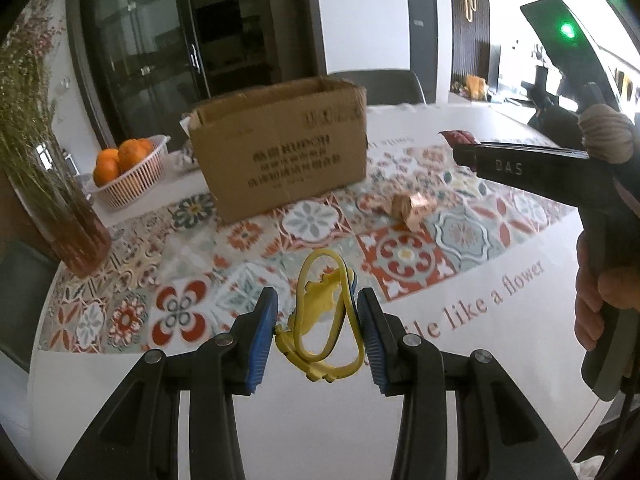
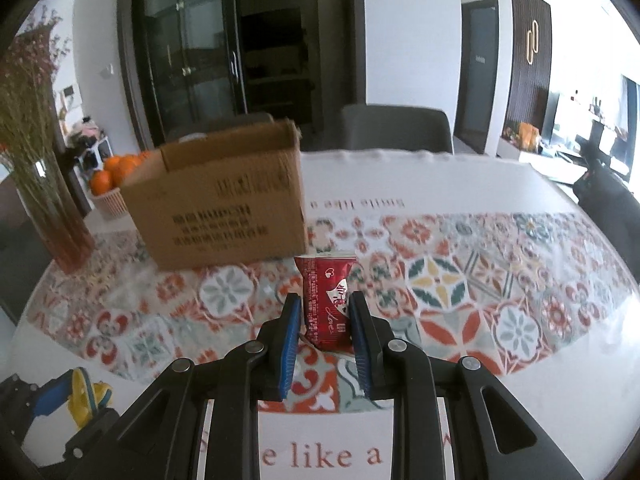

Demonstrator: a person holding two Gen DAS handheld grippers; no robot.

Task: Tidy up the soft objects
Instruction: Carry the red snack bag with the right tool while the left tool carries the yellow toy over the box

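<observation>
My left gripper [image 1: 317, 298] is shut on a yellow rubbery looped toy [image 1: 316, 308] with a blue edge, and holds it above the patterned tablecloth [image 1: 400, 256]. My right gripper [image 2: 325, 298] is shut on a red snack packet [image 2: 325, 276] that stands upright between the blue pads. The left wrist view shows the right gripper [image 1: 460, 148] at the right, the packet's tip [image 1: 454, 136] poking out, and a hand [image 1: 596, 304] on its grip. An open cardboard box [image 1: 280, 152] [image 2: 224, 196] stands behind both. A small copper-brown wrapped thing [image 1: 408, 206] lies on the cloth.
A white basket of oranges [image 1: 128, 172] sits left of the box. A vase of dried flowers [image 1: 76, 232] stands at the table's left edge. Grey chairs [image 2: 396, 128] stand behind the table, with dark glass cabinets [image 2: 188, 48] beyond.
</observation>
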